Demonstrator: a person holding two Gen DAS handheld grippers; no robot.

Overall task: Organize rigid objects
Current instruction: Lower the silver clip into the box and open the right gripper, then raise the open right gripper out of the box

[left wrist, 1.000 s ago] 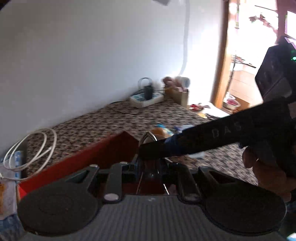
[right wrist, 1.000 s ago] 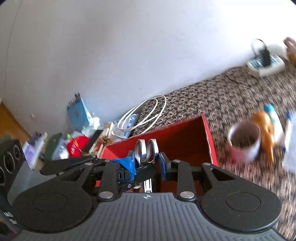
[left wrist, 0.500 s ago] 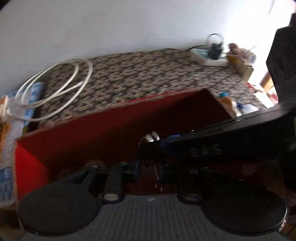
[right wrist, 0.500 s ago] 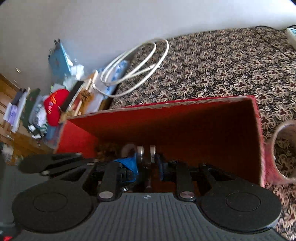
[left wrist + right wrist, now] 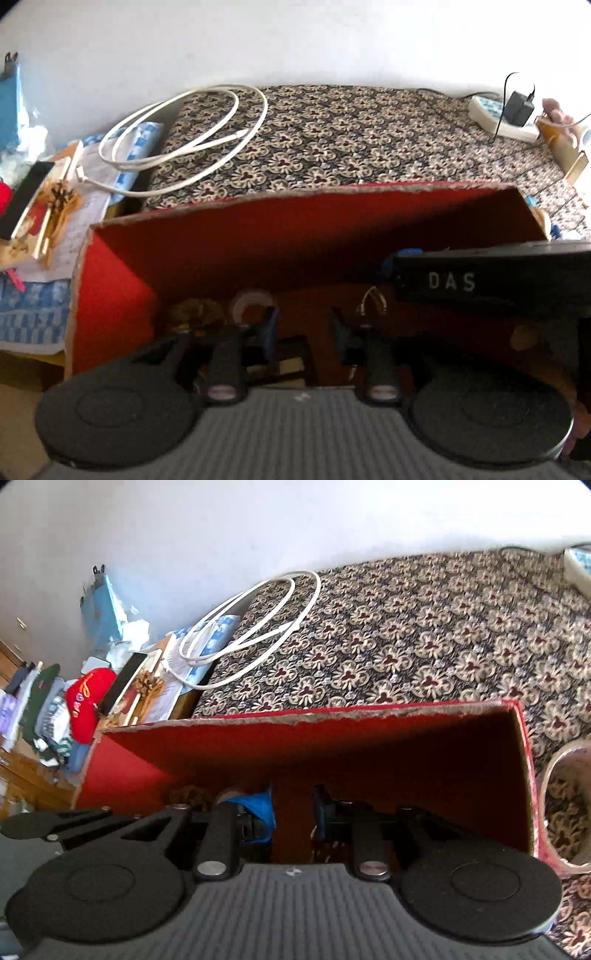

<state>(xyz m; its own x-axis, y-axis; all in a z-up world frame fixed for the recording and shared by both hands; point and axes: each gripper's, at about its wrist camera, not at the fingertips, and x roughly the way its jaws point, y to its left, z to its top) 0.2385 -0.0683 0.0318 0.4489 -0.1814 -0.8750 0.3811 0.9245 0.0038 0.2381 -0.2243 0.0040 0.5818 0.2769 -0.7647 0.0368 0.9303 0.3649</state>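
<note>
A red cardboard box [image 5: 295, 195] stands open on the patterned cloth, and both grippers reach down into it. My left gripper [image 5: 303, 325] has its jaws opening, with nothing pressed between them. The metal spoons [image 5: 373, 301] stand loose just beside its right finger. One black finger [image 5: 450, 282] of the right gripper crosses that view from the right. In the right wrist view my right gripper [image 5: 291, 805] shows a narrow gap with nothing seen in it. A white tape roll [image 5: 251, 306] and a brownish object [image 5: 195, 314] lie on the box floor.
A patterned cup [image 5: 565, 805] stands right of the box [image 5: 332, 716]. Behind the box lie a coiled white cable [image 5: 192, 140] and a power strip [image 5: 495, 114]. Papers, a red cap [image 5: 86, 701] and clothes crowd the left side.
Both grippers sank from above the box down into it. The spoon bowls, earlier between the right fingers, no longer show there. The left jaws have widened.
</note>
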